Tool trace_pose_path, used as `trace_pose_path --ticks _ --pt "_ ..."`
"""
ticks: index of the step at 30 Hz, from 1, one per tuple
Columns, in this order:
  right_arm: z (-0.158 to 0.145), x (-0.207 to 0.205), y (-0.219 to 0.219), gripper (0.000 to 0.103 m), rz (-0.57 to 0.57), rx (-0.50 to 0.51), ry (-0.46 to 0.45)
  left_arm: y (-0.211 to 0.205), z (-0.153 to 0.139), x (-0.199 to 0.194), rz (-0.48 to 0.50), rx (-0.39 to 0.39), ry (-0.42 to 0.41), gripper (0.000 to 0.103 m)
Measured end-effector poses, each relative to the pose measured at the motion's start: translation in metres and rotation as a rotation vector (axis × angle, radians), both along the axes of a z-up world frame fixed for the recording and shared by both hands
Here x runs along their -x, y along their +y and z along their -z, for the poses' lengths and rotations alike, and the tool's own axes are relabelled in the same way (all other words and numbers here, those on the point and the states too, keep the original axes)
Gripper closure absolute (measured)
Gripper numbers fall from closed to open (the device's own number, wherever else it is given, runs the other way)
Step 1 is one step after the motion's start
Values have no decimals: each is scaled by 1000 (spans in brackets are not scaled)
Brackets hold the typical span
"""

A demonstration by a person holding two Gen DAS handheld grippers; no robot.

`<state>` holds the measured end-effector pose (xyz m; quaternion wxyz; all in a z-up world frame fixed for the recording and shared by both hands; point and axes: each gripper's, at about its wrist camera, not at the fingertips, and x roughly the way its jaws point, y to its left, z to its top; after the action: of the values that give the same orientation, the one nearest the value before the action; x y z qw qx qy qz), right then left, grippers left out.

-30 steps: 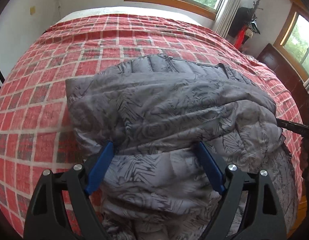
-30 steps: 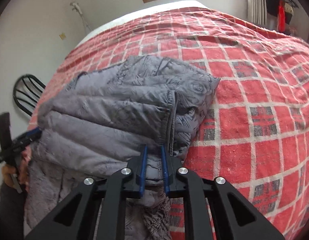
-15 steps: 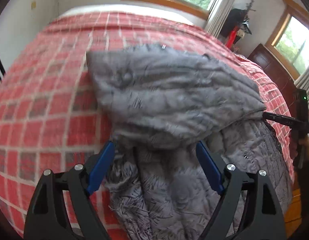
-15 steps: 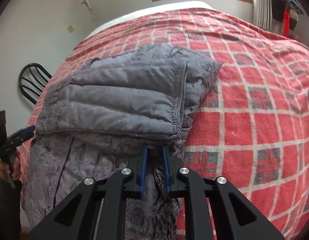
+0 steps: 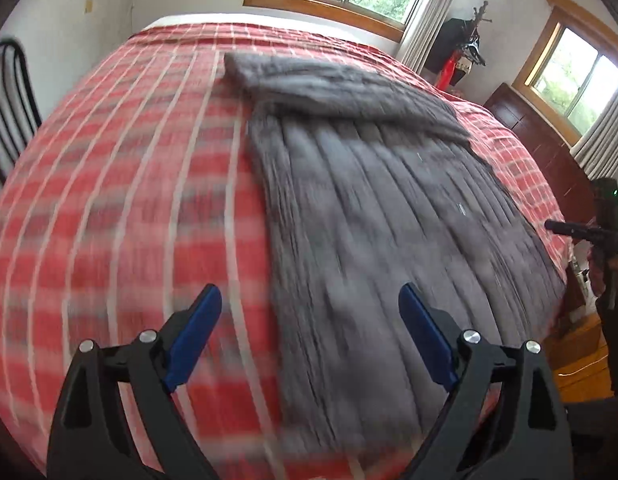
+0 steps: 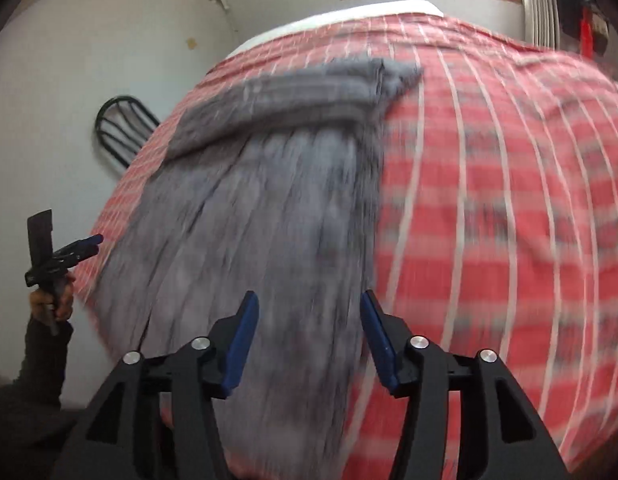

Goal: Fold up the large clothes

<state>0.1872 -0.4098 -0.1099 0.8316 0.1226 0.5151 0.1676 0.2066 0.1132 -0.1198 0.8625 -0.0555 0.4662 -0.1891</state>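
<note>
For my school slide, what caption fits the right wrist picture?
Right tongs opening above a grey jacket on the red checked bed.

No readable text, label, brand or number anywhere in either view. Both views are motion-blurred. The small yellowish patch on the wall (image 5: pixel 88 5) is too small to make out any marking.
</note>
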Motion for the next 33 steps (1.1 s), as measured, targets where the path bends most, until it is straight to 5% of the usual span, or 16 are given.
trace_pose_path --ticks 6,19,22,24,27,33 --pt "22 47 -4 48 18 -75 50 -2 19 54 -10 -14 34 13" --pt "36 59 2 49 -3 -98 57 -7 36 41 -17 29 95 17" --pt "36 59 3 73 -10 -111 48 -2 32 39 -27 101 112 55" --pt "31 61 5 80 -14 -111 27 -7 28 41 -2 123 126 83" --pt "22 66 5 85 -7 -131 -8 -15 19 50 3 88 94 92" --pt "-5 76 0 88 7 -183 -75 -10 -9 66 -6 146 39 94"
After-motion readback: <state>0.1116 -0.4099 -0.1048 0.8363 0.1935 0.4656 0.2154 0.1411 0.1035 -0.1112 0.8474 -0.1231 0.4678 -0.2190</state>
